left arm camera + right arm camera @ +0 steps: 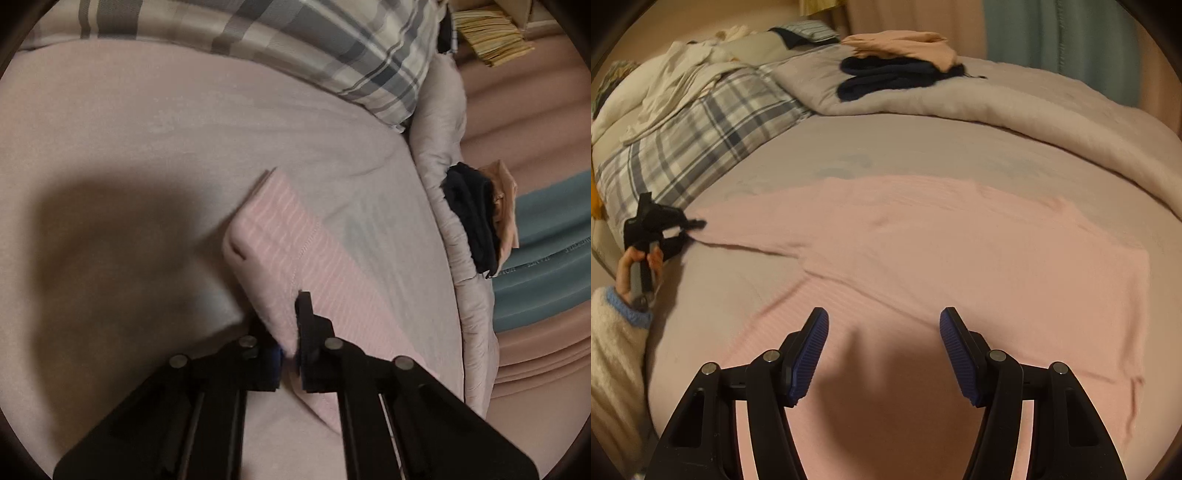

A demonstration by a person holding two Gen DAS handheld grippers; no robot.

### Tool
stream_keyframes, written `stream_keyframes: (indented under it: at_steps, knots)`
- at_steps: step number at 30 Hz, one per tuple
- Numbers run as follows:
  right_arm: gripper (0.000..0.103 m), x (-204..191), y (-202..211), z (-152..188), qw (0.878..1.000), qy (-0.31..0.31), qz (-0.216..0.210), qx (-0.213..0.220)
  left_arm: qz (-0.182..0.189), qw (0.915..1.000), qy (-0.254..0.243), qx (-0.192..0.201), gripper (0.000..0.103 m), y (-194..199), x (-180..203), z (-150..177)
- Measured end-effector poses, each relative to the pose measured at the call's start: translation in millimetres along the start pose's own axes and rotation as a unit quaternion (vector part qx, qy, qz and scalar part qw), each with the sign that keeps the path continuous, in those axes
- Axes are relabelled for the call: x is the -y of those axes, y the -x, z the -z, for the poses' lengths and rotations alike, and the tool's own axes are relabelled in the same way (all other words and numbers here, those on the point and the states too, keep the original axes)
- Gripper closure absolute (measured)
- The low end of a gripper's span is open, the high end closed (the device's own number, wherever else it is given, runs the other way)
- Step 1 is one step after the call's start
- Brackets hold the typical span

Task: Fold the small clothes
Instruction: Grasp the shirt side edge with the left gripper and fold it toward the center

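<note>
The pink top [923, 251] lies spread flat on the bed [886, 147], and one long sleeve [291, 258] sticks out to the side. The left gripper [290, 350] has its fingers closed tight on the end of that sleeve, so the sleeve runs straight away from those fingers, back toward the body of the top. The right gripper [884, 354] has its fingers wide open and holds nothing. It hangs over the near edge of the top, with pink cloth right under and ahead of it. The left hand [639, 266] is far off to the left of those open fingers. I think the sleeve must fold in across the body next, so the left gripper is the one to carry it. The right fingers are nearer the body and could hold it down.
</note>
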State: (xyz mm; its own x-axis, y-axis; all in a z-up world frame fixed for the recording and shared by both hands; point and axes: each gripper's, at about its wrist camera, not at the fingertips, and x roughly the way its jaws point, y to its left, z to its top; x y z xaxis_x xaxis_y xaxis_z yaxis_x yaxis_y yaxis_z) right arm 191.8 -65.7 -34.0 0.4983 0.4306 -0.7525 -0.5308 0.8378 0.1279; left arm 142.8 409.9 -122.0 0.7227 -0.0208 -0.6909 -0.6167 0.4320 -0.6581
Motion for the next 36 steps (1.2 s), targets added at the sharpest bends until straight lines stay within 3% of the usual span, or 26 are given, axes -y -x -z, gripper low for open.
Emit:
stream_keyframes:
  at_steps: [2,3,5,8,11,14,18,20,24,31,34,36]
  knots:
    - [0.042,-13,-17,-10,1.000,0.002,-0.016,-0.001,-0.009,0.9996,-0.024,0.010,0.099,8,6,2]
    - [0.051,-17,-23,-14,1.000,0.001,-0.026,-0.001,-0.008,0.9993,-0.034,0.013,0.100,12,7,3]
    - [0.061,-28,-43,-27,0.999,-0.008,-0.052,-0.010,0.009,0.9983,-0.054,0.020,0.100,23,19,3]
    - [0.068,-37,-68,-38,0.998,-0.031,-0.057,-0.017,0.041,0.9955,-0.081,0.029,0.100,41,41,5]
    - [0.069,-42,-94,-39,0.997,-0.052,-0.052,-0.039,0.070,0.9907,-0.113,0.032,0.100,57,71,12]
    - [0.069,-48,-97,-39,0.998,-0.030,-0.036,-0.035,0.099,0.9841,-0.146,0.024,0.100,69,105,27]
    - [0.067,-31,-79,-40,0.994,-0.048,-0.085,-0.047,0.116,0.9730,-0.199,0.017,0.100,77,152,61]
    - [0.064,-9,-63,-36,0.989,-0.091,-0.115,-0.037,0.124,0.9651,-0.230,0.010,0.100,75,179,84]
    - [0.043,52,-25,-15,0.971,-0.185,-0.149,-0.003,0.121,0.9459,-0.301,-0.006,0.100,59,230,143]
    - [0.043,139,10,29,0.943,-0.298,-0.146,0.024,0.116,0.9041,-0.401,-0.090,0.099,-3,290,267]
    - [0.043,163,13,47,0.919,-0.350,-0.176,0.037,0.091,0.8809,-0.454,-0.100,0.093,-33,301,318]
    - [0.043,175,12,54,0.900,-0.383,-0.203,0.046,0.075,0.8702,-0.469,-0.130,0.085,-56,298,341]
